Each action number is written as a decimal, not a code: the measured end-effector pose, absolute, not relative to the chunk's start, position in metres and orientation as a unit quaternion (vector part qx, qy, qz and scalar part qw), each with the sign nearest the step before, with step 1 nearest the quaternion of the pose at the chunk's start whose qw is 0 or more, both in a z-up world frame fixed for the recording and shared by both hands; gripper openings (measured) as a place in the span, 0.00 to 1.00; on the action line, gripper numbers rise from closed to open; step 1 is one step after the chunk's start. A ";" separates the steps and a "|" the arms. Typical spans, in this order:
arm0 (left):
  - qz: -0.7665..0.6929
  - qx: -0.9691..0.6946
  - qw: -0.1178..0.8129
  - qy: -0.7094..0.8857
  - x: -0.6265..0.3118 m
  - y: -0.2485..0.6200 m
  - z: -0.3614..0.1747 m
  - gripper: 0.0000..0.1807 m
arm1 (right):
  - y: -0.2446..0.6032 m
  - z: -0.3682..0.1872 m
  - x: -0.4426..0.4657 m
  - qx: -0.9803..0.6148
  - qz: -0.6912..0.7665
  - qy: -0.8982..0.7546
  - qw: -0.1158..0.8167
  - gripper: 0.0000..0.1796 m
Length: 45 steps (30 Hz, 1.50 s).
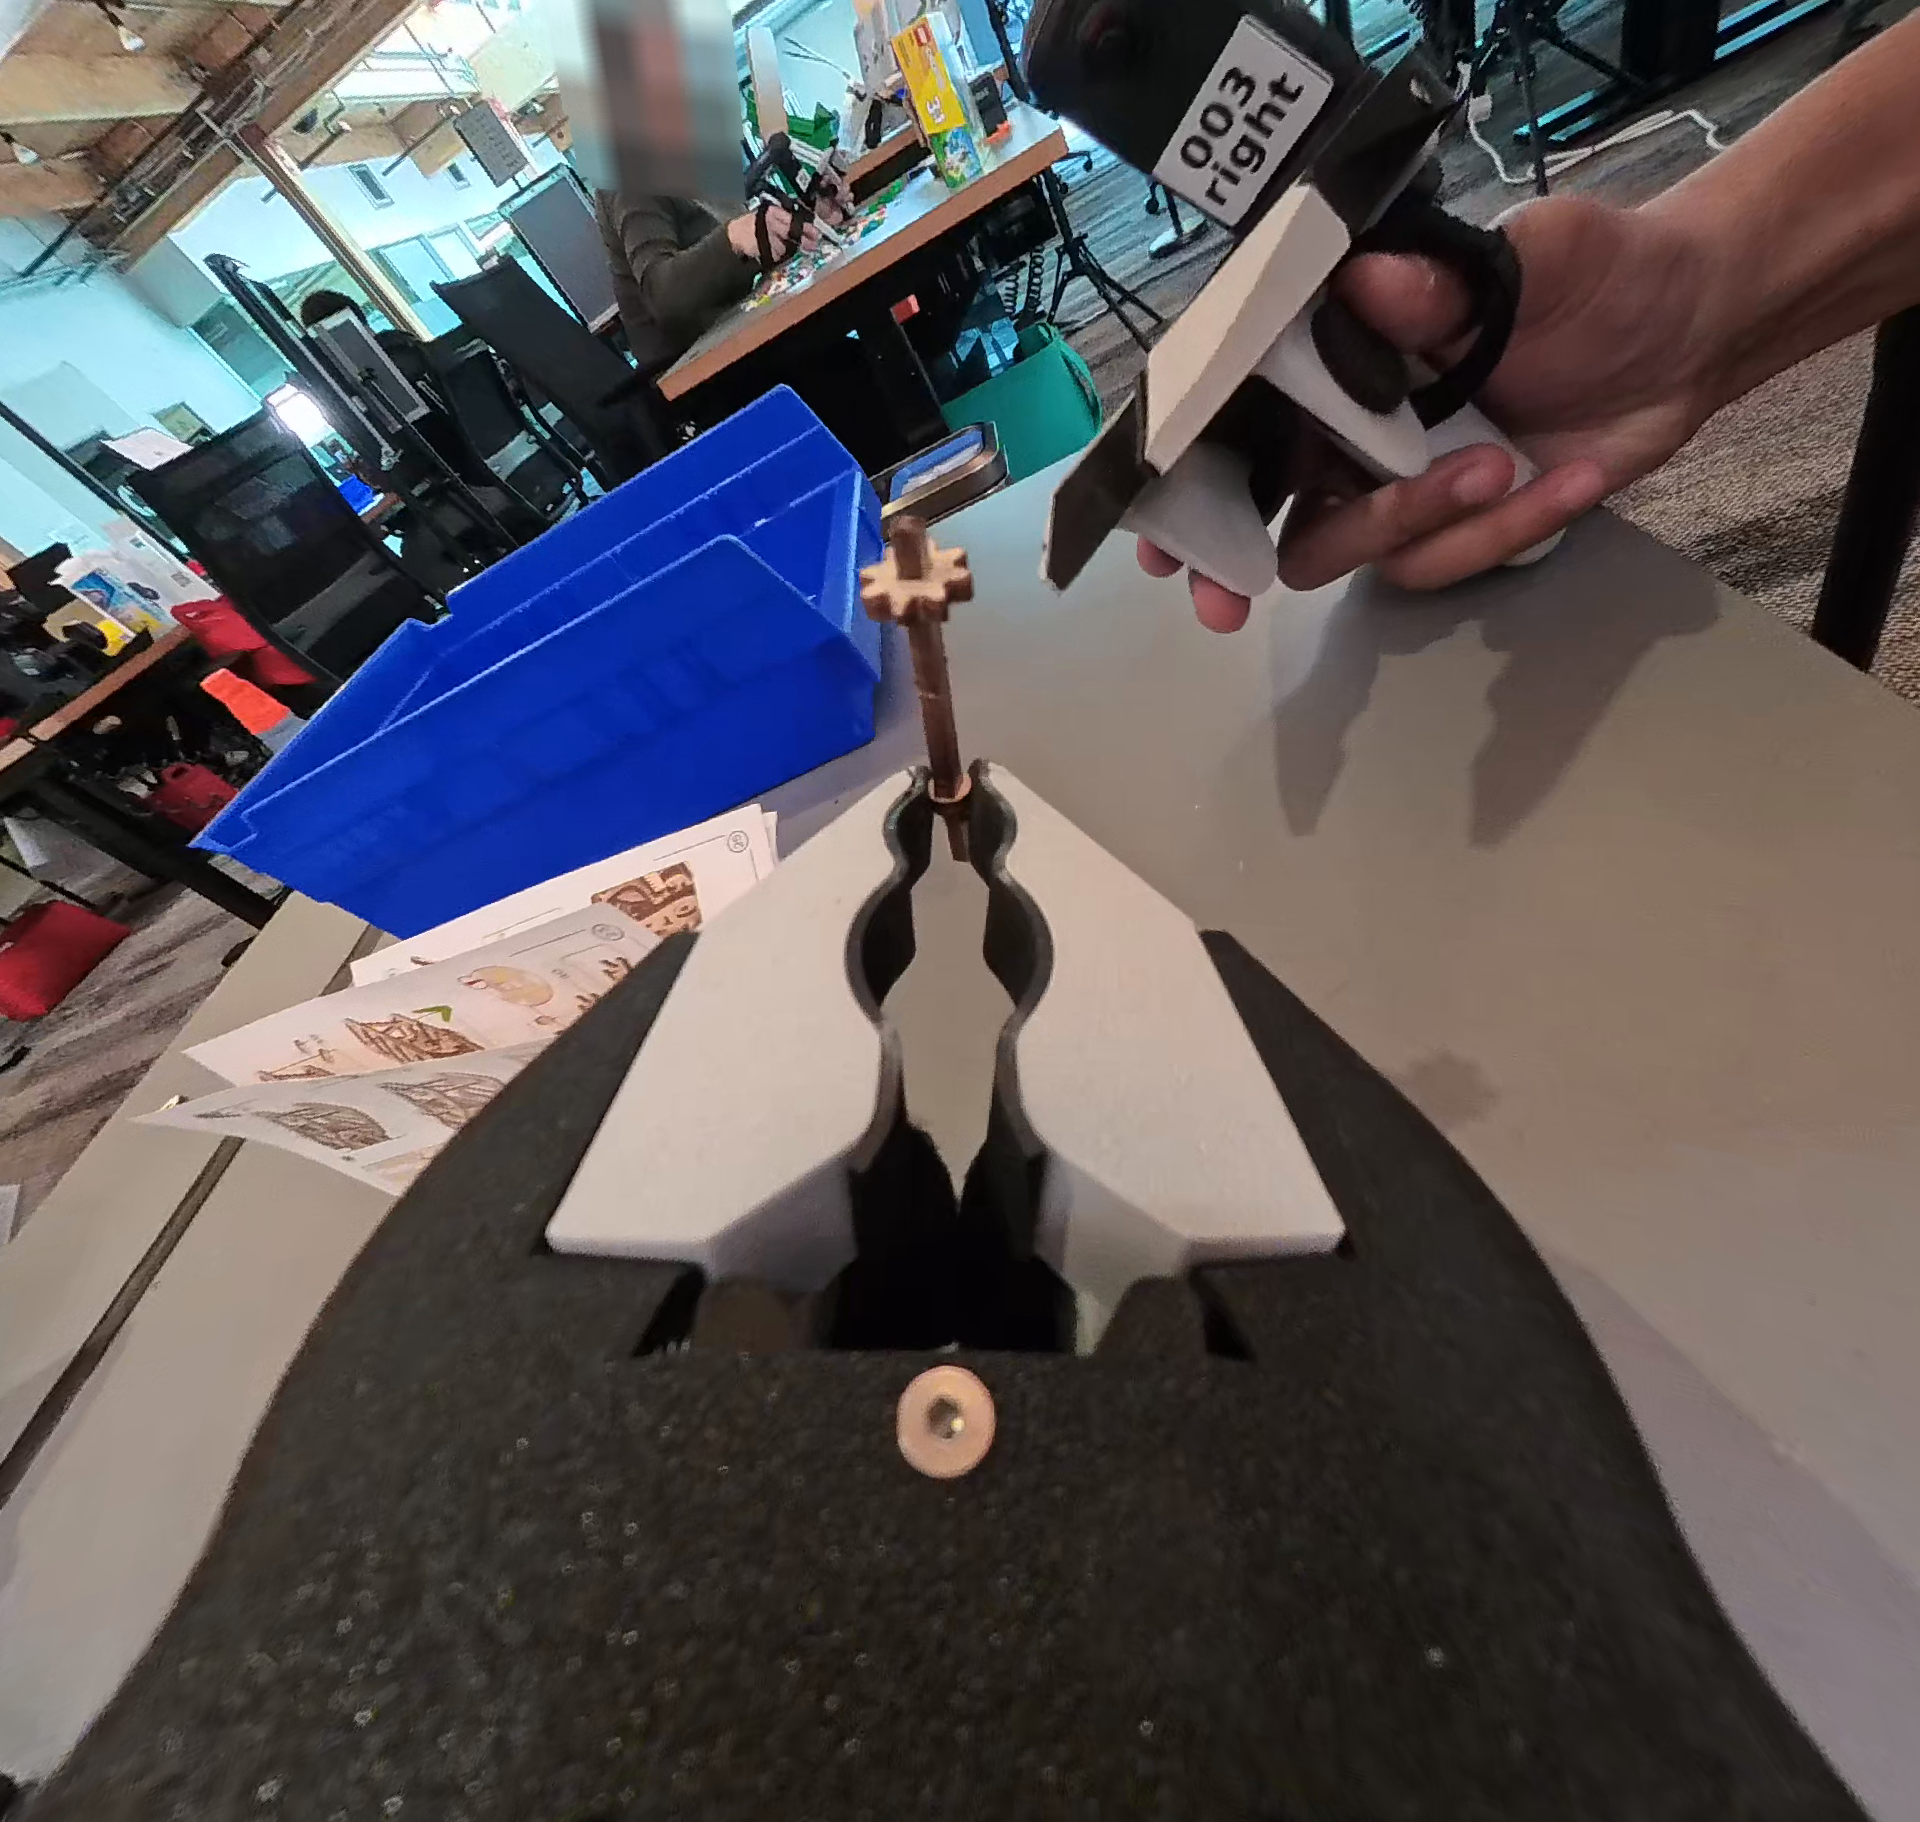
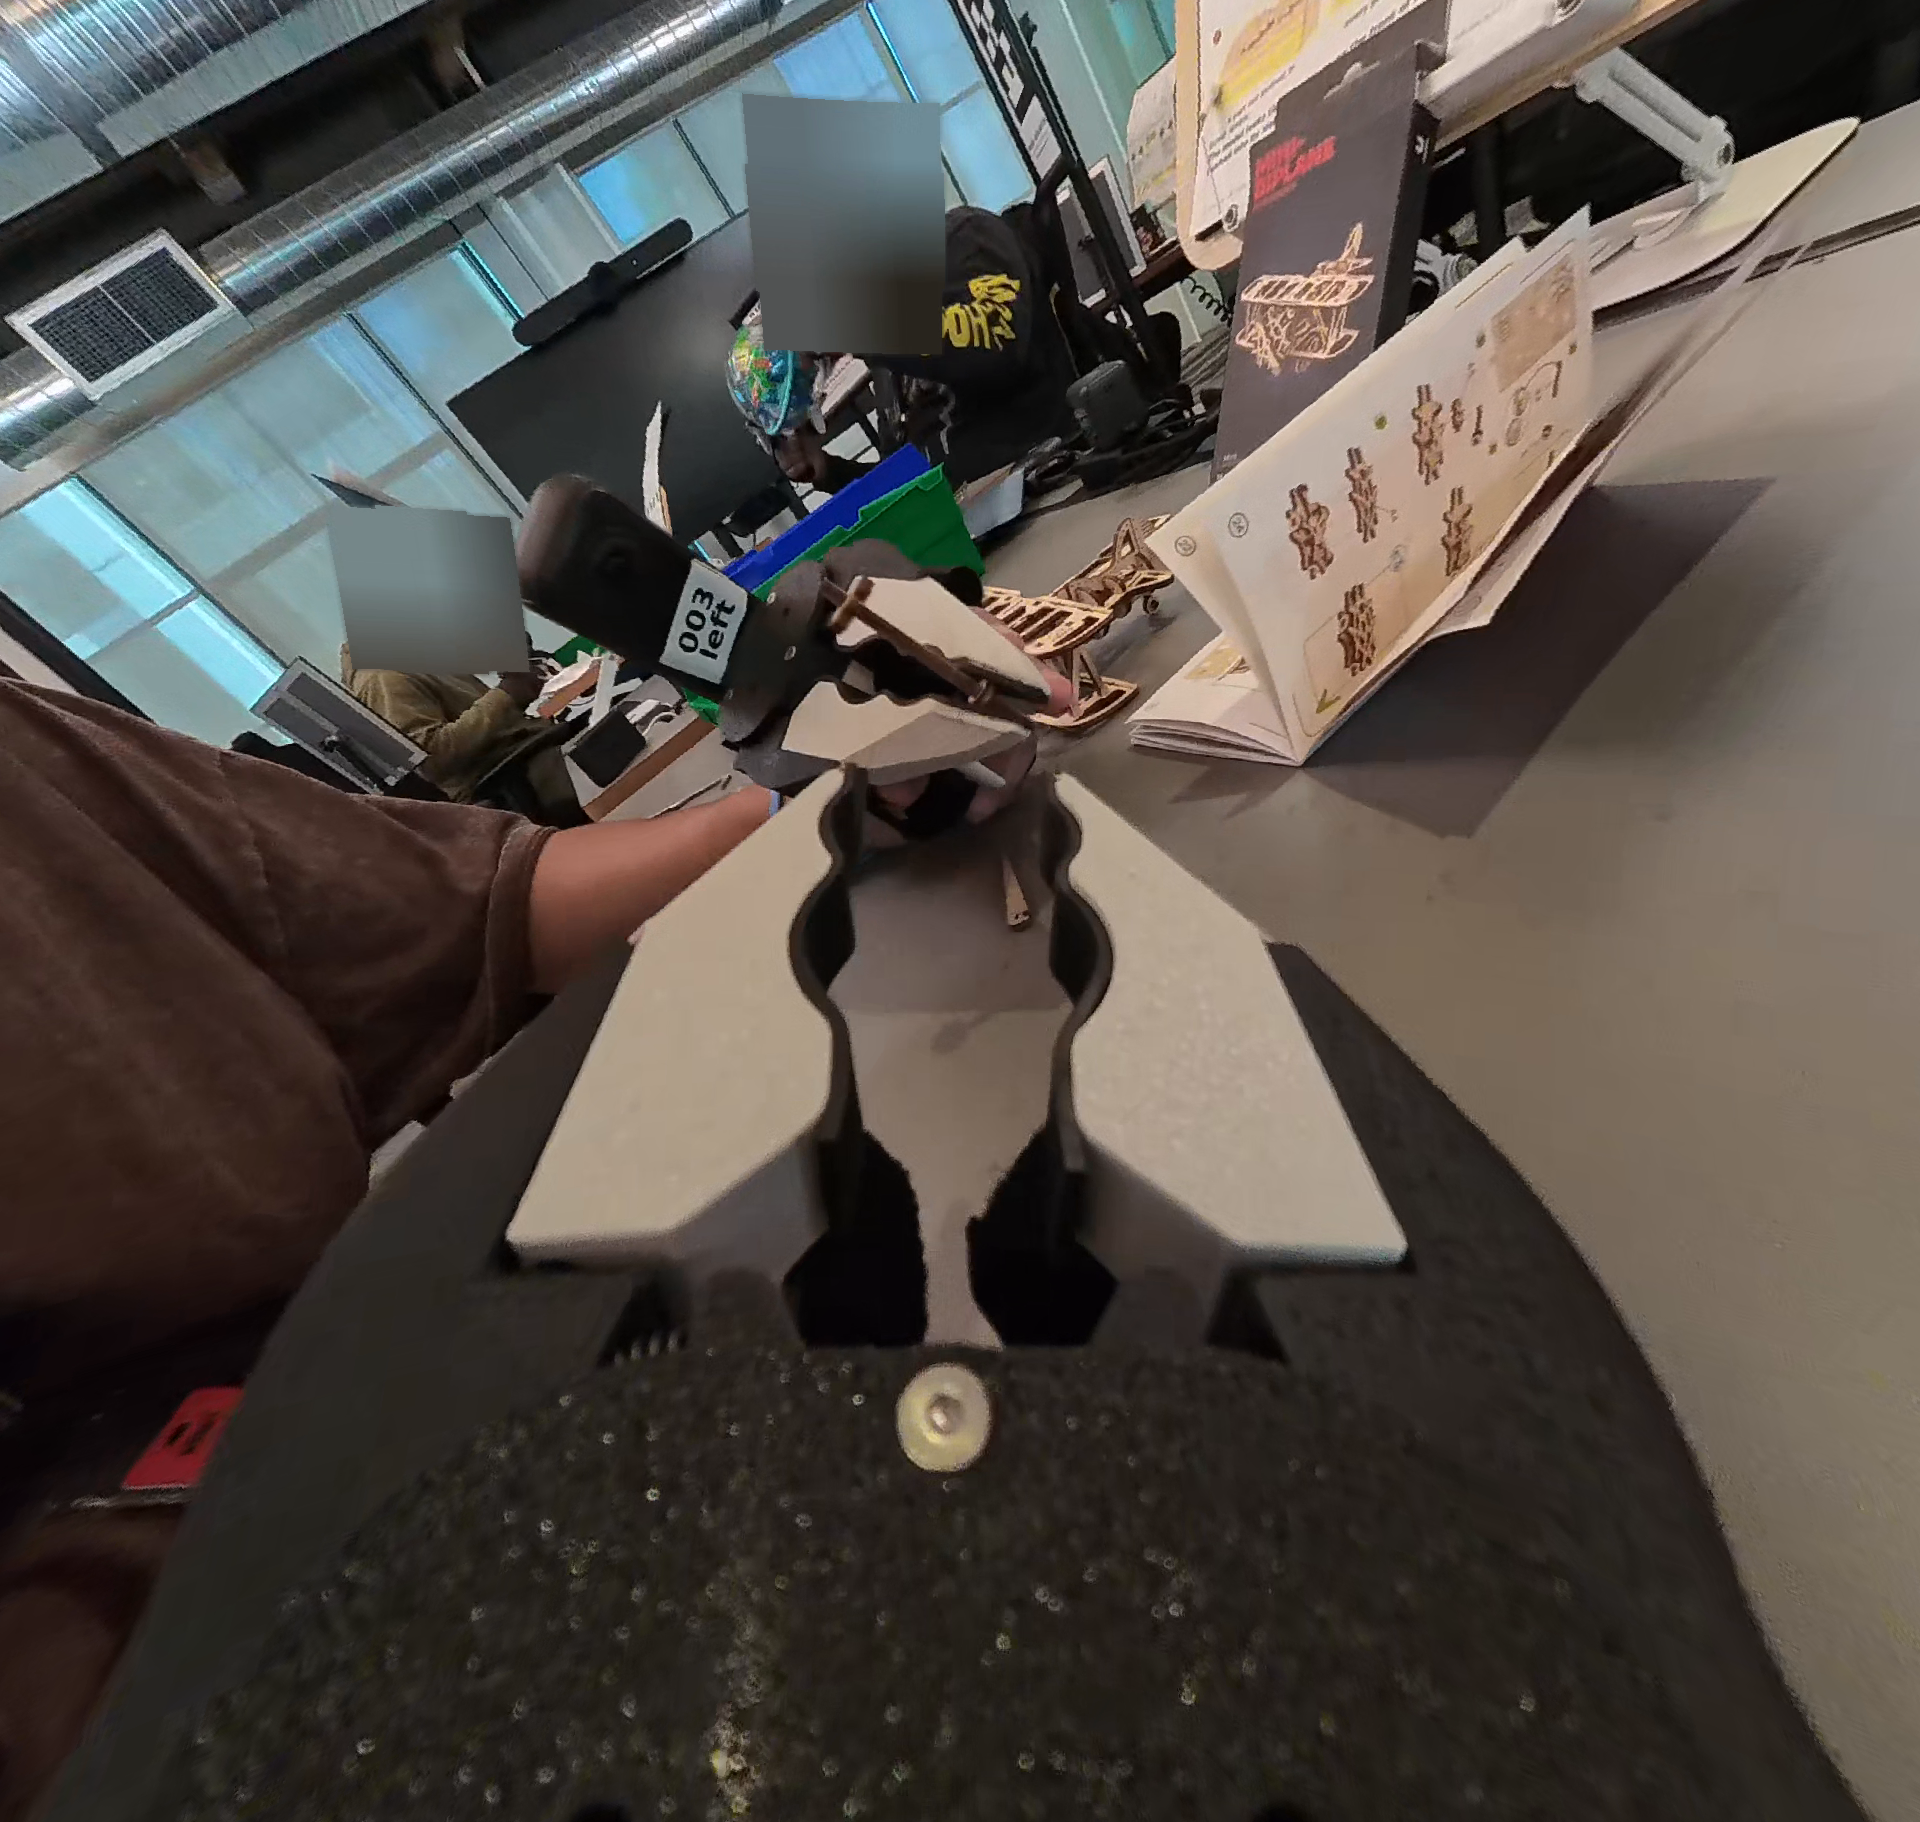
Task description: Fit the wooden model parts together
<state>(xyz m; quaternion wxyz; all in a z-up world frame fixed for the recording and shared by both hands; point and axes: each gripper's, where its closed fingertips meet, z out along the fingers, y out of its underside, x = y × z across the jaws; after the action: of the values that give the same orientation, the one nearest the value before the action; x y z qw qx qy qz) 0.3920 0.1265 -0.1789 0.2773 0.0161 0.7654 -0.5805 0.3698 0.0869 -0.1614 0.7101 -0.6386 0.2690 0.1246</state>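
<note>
Between left gripper [image 1: 951,804] fingertips: upright wooden axle [image 1: 928,671].

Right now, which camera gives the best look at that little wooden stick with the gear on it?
The left wrist view: the wooden axle with its small gear stands sharp and close, pinched at the left gripper tips. The right wrist view shows it farther off, mostly hidden.

On the counter [image 1: 1351,941], the blue plastic bin [image 1: 582,723] sits behind the open paper instruction booklet [image 1: 468,1024], left of the left tool [image 1: 951,785]. The thin wooden axle with a gear [image 1: 930,650] stands in that tool's tips. The right tool [image 1: 1070,525] hangs above, to the right.

In the right wrist view, the partly built wooden biplane model [image 2: 1081,609] lies left of the booklet, behind the left tool.
</note>
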 end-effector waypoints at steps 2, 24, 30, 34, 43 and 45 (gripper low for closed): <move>-0.582 0.016 0.276 0.765 0.392 0.127 -0.179 0.02 | 0.087 -0.161 0.370 -0.637 0.127 0.269 0.711 0.17; -0.664 -0.147 0.066 0.730 0.338 0.123 -0.111 0.02 | 0.133 -0.087 0.325 -0.698 -0.015 0.135 0.704 0.17; -0.657 -0.370 -0.043 0.656 0.270 0.147 -0.090 0.02 | 0.123 -0.092 0.274 -0.693 0.008 0.229 0.684 0.16; -0.658 -0.466 -0.057 0.589 0.229 0.165 -0.092 0.03 | 0.110 -0.147 0.243 -0.742 -0.073 0.262 0.613 0.14; -0.704 -0.465 -0.110 0.526 0.188 0.170 -0.116 0.03 | 0.122 -0.135 0.166 -0.758 -0.049 0.248 0.601 0.12; -0.643 -0.472 -0.061 0.600 0.194 0.172 -0.144 0.03 | 0.118 -0.147 0.172 -0.765 -0.089 0.238 0.592 0.07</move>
<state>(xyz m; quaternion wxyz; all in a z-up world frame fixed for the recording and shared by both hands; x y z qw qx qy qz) 0.1936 0.1723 -0.1442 -0.0614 -0.4723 0.6002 -0.6426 0.1716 0.1176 -0.1466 0.5920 -0.7650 0.2376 -0.0889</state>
